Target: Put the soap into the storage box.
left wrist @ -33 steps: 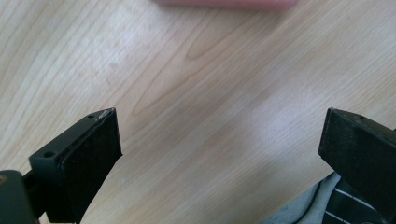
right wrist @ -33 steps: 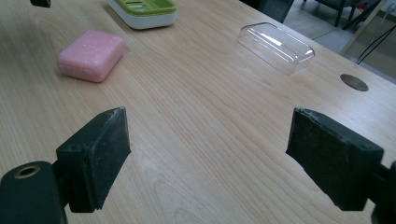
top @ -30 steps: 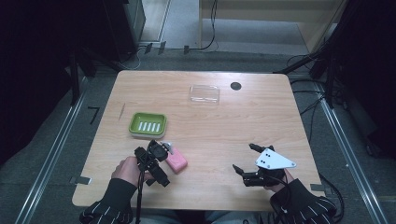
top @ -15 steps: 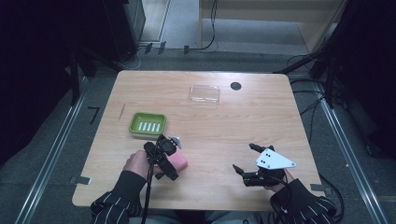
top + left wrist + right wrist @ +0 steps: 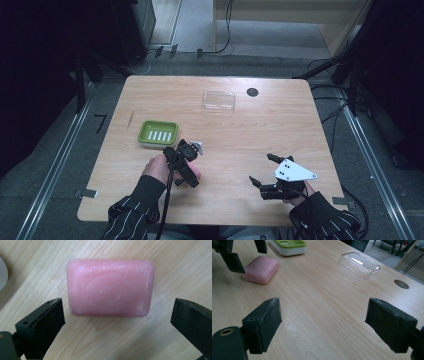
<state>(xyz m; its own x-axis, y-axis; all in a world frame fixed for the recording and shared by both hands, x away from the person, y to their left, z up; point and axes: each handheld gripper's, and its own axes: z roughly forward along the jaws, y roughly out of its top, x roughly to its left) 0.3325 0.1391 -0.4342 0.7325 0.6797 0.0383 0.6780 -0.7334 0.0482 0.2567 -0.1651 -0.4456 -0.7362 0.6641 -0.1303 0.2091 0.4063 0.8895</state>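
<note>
Table (image 5: 240, 165), pale wood. Soap dish (image 5: 158, 133), green on white base, just beyond left gripper (image 5: 117, 322). Clear lid (image 5: 359, 265), well ahead of right gripper (image 5: 323, 322). Pink soap bar (image 5: 110, 287), flat on table straight ahead of left gripper, between its wide-open, empty jaws, untouched; long axis runs jaw to jaw, so closing would take its ends. Oval stamp on top, lettering unreadable. Right gripper wide open, empty, well apart; left is nearer.

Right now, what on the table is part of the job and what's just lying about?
In play: pink soap bar, left gripper open above it, green soap dish, clear lid.
Lying about: right gripper open and idle, dark disc, small stick.
</note>
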